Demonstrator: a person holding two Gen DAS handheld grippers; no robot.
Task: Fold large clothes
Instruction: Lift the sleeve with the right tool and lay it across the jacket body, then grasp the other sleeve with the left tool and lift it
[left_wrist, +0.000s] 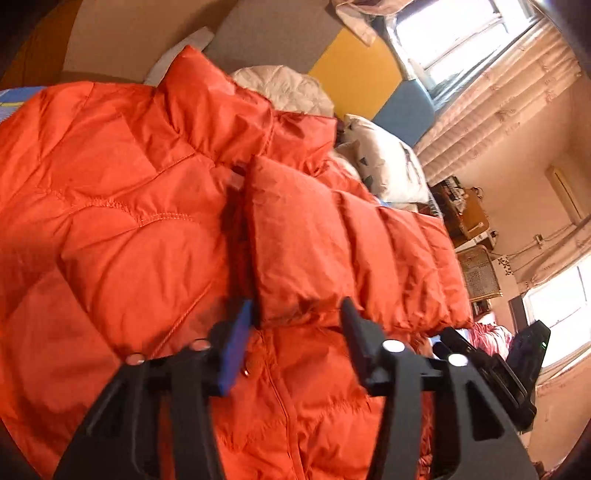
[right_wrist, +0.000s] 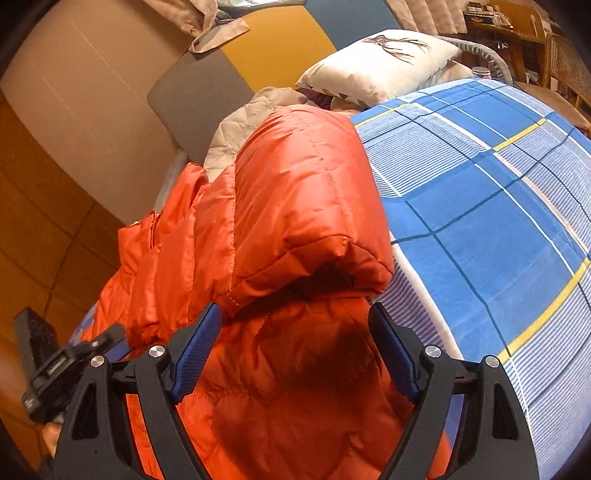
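Observation:
An orange puffer jacket (left_wrist: 122, 206) lies spread on the bed with its collar away from me. One sleeve (left_wrist: 332, 236) is folded across the body, and its cuff end sits between the fingers of my left gripper (left_wrist: 295, 314), which pinch its edge. In the right wrist view the other sleeve (right_wrist: 295, 192) lies folded over the jacket (right_wrist: 280, 387). Its open cuff hangs just ahead of my right gripper (right_wrist: 295, 314), whose jaws stand wide apart on either side with nothing pressed between them. The right gripper's body (left_wrist: 517, 354) shows at the left view's lower right.
A blue plaid sheet (right_wrist: 480, 206) covers the bed to the right of the jacket. A white pillow (right_wrist: 376, 59) and a pale quilted garment (left_wrist: 288, 85) lie near the padded headboard (left_wrist: 354, 62). Curtains, a window and a wicker chair (left_wrist: 476, 273) stand beyond the bed.

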